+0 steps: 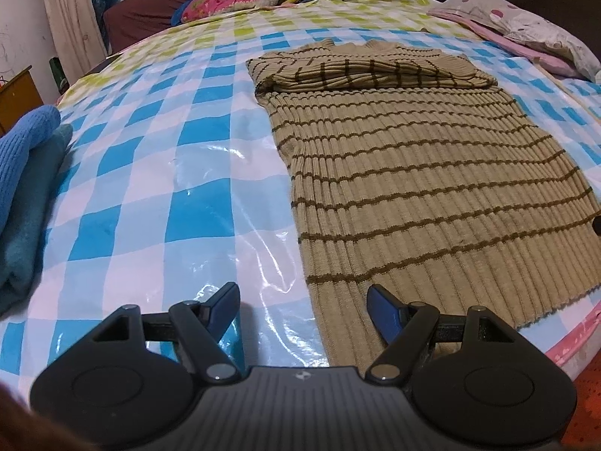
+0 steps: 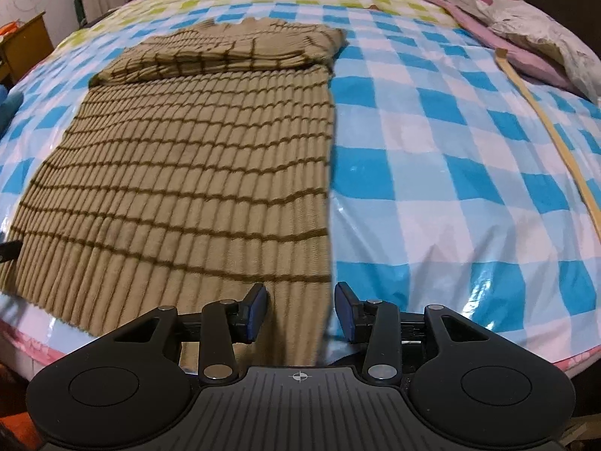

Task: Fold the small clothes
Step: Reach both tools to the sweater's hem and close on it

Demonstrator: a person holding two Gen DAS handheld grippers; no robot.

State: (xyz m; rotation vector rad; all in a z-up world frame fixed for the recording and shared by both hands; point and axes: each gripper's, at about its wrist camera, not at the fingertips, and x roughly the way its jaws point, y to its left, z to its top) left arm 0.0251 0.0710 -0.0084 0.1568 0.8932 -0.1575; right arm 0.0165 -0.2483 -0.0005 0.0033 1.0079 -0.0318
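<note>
On the checked bed (image 1: 157, 173), in the left view, a striped sweater (image 1: 413, 173) is seen with sleeves already folded across; the left hand-held gripper (image 1: 302, 310) is held apart at its hem corner. In the right view, the right hand-held gripper (image 2: 300, 310) is held apart astride the opposite hem corner, unclamped; the body fold is judged outstanding.

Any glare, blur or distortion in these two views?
Left wrist: sharp, white glare on the plastic sheet, fisheye bowing at the edges. Right wrist: the sweater is smeared near its right edge, glare on the sheet low right, same bowing.
</note>
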